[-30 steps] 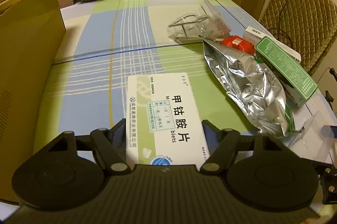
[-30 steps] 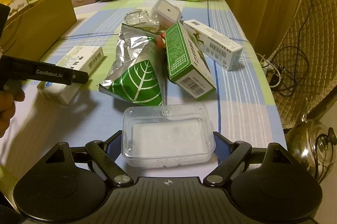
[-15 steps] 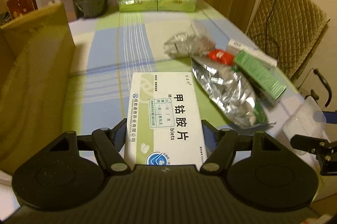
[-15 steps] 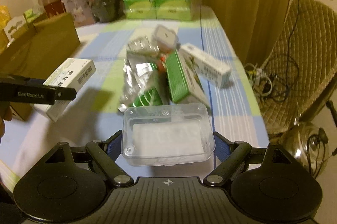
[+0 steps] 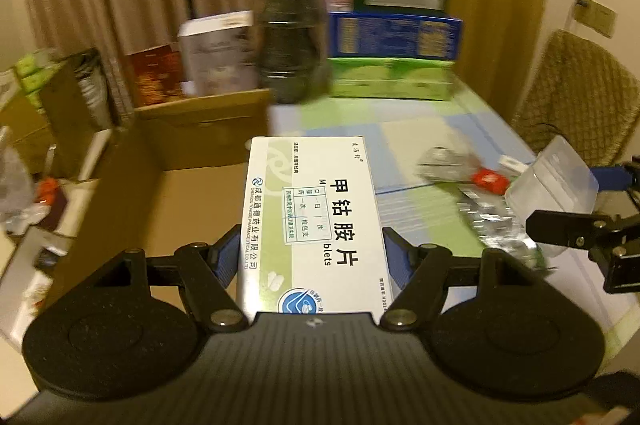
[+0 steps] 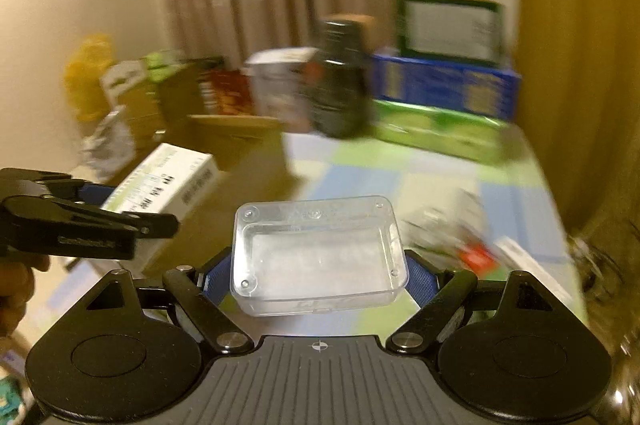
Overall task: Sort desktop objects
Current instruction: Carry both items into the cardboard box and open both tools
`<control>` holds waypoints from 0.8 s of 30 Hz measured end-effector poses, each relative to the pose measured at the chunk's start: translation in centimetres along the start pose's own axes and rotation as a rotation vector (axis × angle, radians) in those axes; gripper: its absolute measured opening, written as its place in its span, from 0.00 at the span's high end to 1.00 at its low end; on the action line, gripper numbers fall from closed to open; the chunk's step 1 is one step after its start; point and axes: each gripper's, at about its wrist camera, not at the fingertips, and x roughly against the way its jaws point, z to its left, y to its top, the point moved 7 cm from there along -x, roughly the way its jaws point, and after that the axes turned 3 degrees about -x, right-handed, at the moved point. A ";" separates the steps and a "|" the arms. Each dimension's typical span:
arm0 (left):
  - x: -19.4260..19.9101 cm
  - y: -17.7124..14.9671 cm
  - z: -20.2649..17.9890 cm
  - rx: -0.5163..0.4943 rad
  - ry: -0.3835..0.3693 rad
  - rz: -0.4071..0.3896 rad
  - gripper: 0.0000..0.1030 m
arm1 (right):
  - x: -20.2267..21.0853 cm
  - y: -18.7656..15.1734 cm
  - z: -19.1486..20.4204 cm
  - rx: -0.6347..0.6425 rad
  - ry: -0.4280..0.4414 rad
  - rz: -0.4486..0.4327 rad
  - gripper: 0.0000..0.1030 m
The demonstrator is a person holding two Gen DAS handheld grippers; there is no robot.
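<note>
My left gripper (image 5: 310,257) is shut on a white and green medicine box (image 5: 312,221) and holds it in the air beside the open cardboard box (image 5: 172,193). From the right wrist view that medicine box (image 6: 160,185) shows at the left, gripped by the left gripper (image 6: 132,221). My right gripper (image 6: 318,271) is shut on a clear plastic case (image 6: 318,253), lifted off the table. In the left wrist view, the clear case (image 5: 556,181) sits at the right edge.
A silver foil bag (image 5: 492,221), a red packet (image 5: 488,181) and other items lie on the checked tablecloth (image 5: 416,133). Green and blue cartons (image 5: 394,57) and a dark jar (image 5: 292,41) stand at the back. A quilted chair (image 5: 580,97) is at the right.
Both grippers have risen from the table with their loads and tilted up. The left one has swung the medicine box left toward the cardboard box.
</note>
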 end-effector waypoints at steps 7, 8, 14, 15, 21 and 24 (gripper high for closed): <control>0.3 -2.2 9.1 0.053 0.092 0.042 0.34 | -5.4 1.1 8.9 0.110 0.123 0.025 0.19; 0.1 -2.4 10.3 0.068 0.094 0.046 0.34 | -6.1 1.3 9.8 0.126 0.135 0.028 0.19; -1.3 -3.5 13.9 0.099 0.091 0.063 0.34 | -10.6 1.3 13.6 0.196 0.185 0.055 0.19; -1.7 -3.6 14.2 0.103 0.085 0.065 0.34 | -11.2 1.1 13.8 0.200 0.190 0.060 0.19; -3.5 -4.2 15.2 0.118 0.061 0.071 0.34 | -13.6 0.4 14.4 0.222 0.209 0.061 0.19; -3.9 -4.4 15.8 0.145 0.061 0.064 0.27 | -14.4 0.3 14.5 0.239 0.201 0.050 0.14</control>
